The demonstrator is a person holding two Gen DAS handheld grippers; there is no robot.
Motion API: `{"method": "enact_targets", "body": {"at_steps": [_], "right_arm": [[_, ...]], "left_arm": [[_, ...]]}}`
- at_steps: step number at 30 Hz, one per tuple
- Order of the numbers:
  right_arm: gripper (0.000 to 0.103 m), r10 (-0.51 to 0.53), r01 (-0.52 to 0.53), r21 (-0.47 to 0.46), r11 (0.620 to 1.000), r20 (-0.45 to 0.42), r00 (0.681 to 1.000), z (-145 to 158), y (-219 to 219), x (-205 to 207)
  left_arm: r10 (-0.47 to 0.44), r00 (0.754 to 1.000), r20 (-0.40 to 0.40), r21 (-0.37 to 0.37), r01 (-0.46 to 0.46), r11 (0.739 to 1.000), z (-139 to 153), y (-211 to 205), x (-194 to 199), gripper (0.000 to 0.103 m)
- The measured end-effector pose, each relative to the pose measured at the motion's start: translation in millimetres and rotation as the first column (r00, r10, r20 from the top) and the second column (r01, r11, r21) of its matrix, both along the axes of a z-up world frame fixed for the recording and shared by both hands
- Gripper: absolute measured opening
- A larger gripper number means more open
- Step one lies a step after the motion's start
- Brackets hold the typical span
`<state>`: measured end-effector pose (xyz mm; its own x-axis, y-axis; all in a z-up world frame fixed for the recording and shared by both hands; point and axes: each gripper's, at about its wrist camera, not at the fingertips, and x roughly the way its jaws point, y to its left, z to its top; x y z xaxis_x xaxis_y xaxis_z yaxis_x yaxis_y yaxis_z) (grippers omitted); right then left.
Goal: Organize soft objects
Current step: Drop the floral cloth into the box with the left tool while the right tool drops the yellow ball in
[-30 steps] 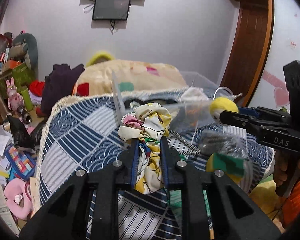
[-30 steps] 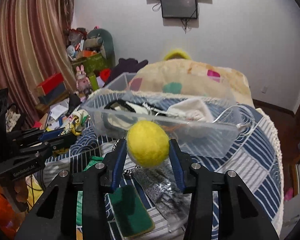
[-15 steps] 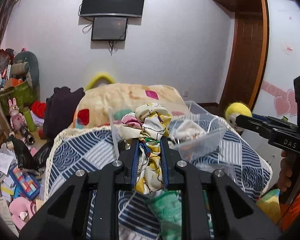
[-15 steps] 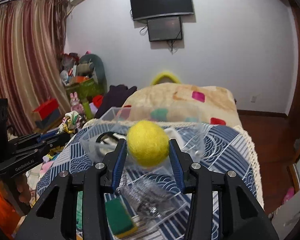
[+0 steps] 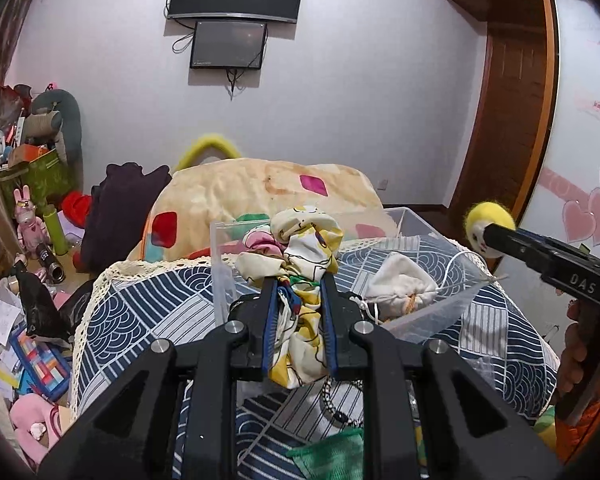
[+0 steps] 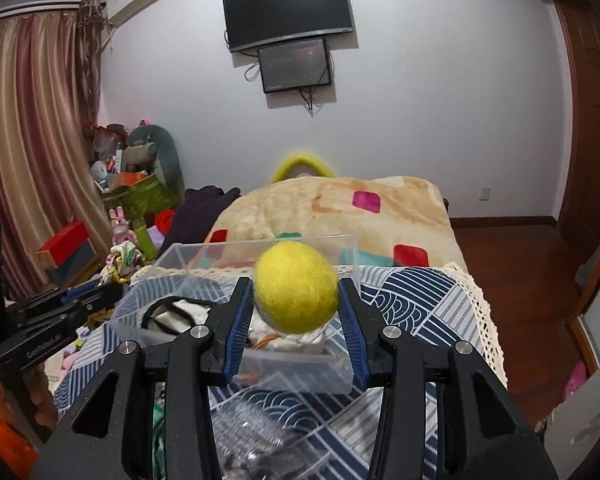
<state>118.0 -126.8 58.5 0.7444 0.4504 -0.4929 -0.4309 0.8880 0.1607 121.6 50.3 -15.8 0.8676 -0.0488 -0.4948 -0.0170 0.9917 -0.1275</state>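
Bedroom w/ white wall, TV upper centre of both views, bed covered by a blue-and-white patterned blanket (image 5: pixel 148 312) filling the lower half of each frame; a clear plastic bin (image 6: pixel 236 344) sits on it mid-frame, already holding a white drawstring pouch (image 5: pixel 400 284) and some dark cord. Left gripper (image 5: pixel 298 316) is clamped on a floral cloth scrunchie (image 5: pixel 300 248), fabric bunched above the tips and hanging down btwn the blue pads; in the left view it's at frame centre, over the bin's near-left corner. Right gripper (image 6: pixel 296 320) is closed on a yellow felt ball (image 6: pixel 296 286), pinched at its sides, raised above the bin's near wall at centre of the right view; same ball shows at the right edge of the left view. Step in hand looks like dropping both into the bin. To do it well: bring each tip fwd past the near rim so the item is fully over the open interior, lower a bit before letting go, since the ball prob rolls or bounces if released high. Scrunchie may snag on a pad, so open wide & give it a moment. Release one at a time, keep the grippers apart so they don't knock, and avoid nudging the light bin.
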Motion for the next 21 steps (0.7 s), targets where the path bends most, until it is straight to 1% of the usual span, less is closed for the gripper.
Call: {"method": "enact_targets", "body": {"at_steps": [4,9,13,19,21], "right_arm": [[0.039,0.003,-0.003,0.0,1.0,-0.033,0.999,-9.2,4.4,11.1],[0.039,0.007,-0.01,-0.031,0.999,-0.075,0.997,-25.6,11.0,18.8],[0.039,0.014,-0.02,-0.055,0.998,-0.098,0.995,-36.0,15.1,23.0],[0.04,0.018,-0.027,-0.078,0.997,-0.111,0.994,-40.1,18.3,26.5],[0.04,0.021,-0.031,-0.081,0.996,-0.113,0.993,-39.5,19.7,27.0]], "left_arm": [[-0.005,1.0,-0.022,0.033,0.006,0.999,-5.7,-3.9,16.8,0.02],[-0.027,0.997,-0.077,0.033,0.029,0.999,-20.5,-6.2,35.7,0.02],[-0.03,0.995,-0.097,0.036,0.033,0.999,-29.8,-9.6,46.0,0.02],[-0.038,0.99,-0.135,0.037,0.044,0.998,-39.5,-10.3,58.8,0.02],[-0.038,0.99,-0.134,0.049,0.045,0.998,-40.2,-12.3,59.5,0.02]]}}
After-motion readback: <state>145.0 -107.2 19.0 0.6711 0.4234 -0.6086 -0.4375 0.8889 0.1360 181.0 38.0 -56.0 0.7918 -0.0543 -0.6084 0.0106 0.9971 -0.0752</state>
